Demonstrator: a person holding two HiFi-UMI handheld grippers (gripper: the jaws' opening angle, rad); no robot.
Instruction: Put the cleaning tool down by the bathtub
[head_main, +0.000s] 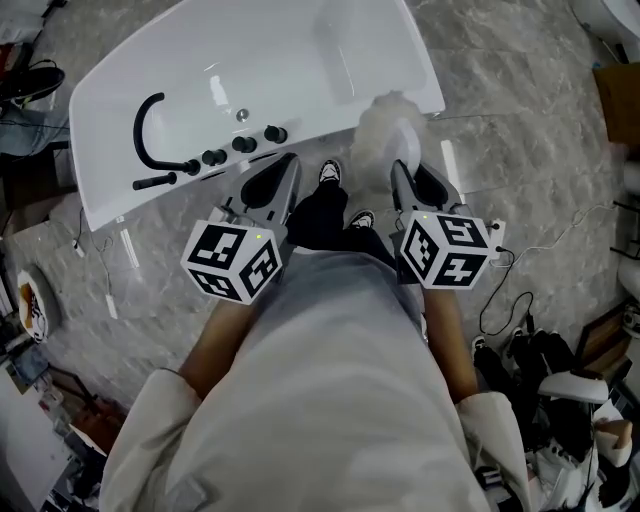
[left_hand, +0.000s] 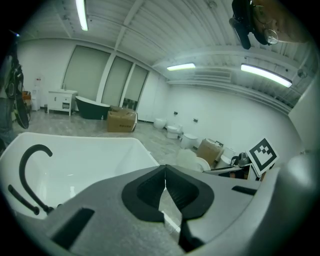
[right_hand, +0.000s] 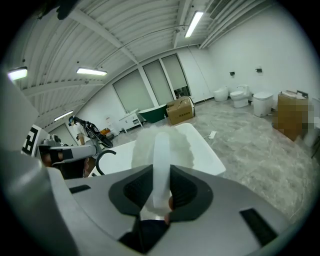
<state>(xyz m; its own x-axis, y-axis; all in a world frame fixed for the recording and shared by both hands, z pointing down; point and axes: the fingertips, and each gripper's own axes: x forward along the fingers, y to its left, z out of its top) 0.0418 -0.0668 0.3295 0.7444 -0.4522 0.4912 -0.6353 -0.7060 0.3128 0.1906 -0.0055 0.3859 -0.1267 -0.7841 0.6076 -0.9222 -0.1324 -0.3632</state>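
Right gripper (right_hand: 161, 175) clamped on duster (right_hand: 172, 142) handle; left gripper (left_hand: 165, 172) closed on nothing. Lower duster slowly to floor (head_main: 520, 150) just beside bathtub (head_main: 150, 70), head clear of rim, then release.

My left forearm (head_main: 215, 345) and right forearm (head_main: 450, 340) are both out in front, sleeves pushed up, with the grippers side by side and pointing forward and down. Left gripper (head_main: 284, 168): jaws together, tips meeting, nothing between them. Right gripper (head_main: 402, 168): jaws part-way closed and clamped on the white handle of the cleaning tool (right_hand: 161, 145), a pad on either side.
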